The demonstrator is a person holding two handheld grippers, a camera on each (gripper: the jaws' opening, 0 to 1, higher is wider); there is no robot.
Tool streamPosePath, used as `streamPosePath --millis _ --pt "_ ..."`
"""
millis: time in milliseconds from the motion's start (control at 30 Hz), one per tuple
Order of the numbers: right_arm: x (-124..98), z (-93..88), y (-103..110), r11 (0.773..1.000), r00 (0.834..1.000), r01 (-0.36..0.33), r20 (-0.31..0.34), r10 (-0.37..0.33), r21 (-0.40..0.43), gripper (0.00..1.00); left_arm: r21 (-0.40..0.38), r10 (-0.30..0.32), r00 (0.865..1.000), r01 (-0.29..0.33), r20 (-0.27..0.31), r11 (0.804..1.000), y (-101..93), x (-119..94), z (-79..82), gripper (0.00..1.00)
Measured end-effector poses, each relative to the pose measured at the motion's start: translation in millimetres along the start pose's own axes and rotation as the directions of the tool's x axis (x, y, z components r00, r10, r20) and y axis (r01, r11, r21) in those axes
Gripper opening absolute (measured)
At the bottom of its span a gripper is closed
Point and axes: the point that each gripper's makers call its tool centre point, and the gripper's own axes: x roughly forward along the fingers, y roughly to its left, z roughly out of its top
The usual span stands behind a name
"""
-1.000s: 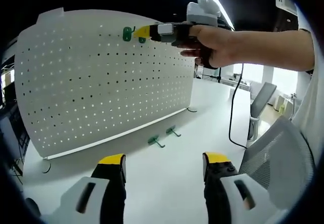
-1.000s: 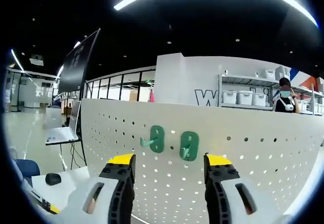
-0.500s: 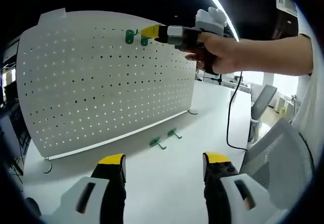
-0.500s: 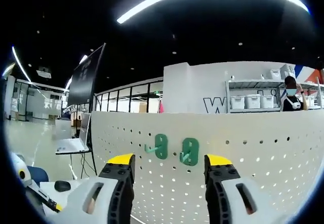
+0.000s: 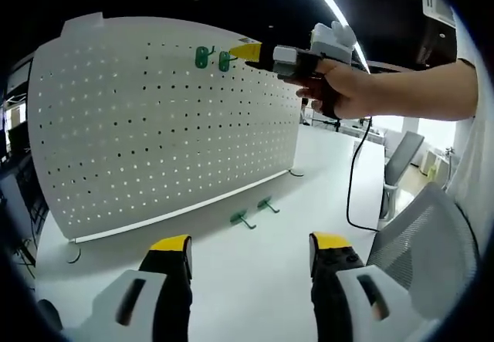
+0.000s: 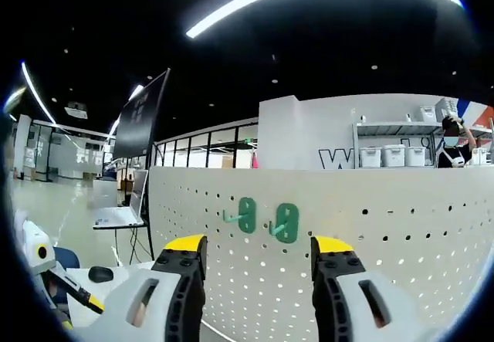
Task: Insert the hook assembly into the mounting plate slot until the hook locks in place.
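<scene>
With both grippers open and empty, take one small, probably light, stiff green hook from the table by its backplate, below the pegboard.

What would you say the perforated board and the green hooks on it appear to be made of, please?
The pegboard looks like thin white-painted sheet metal or plastic: smooth matte face, regular punched holes. The green hooks look like moulded plastic: uniform matte colour, rounded edges, though coated metal is possible.
</scene>
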Motion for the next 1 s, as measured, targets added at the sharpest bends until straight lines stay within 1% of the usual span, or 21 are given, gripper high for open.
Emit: streamPosePath --millis 233,633,1000 --pt "-20.7 -12.9 -0.8 1.000 1.000 -0.008 -0.024 0.008 -0.004 0.54 0.003 0.001 1.000 -0.001 0.002 1.000 0.5 -0.5 0.8 0.63" --pt "-47.2 -30.3 -0.4 1.000 0.998 -0.014 -0.059 0.015 0.010 0.56 0.014 -0.008 1.000 0.008 0.005 1.000 -2.0 1.2 4.2 0.65" --pt "-77.4 -47.8 -2.9 1.000 0.994 -0.020 -0.109 0.020 0.000 0.57 0.021 -0.010 1.000 0.010 0.004 1.000 -1.8 1.8 5.7 0.65"
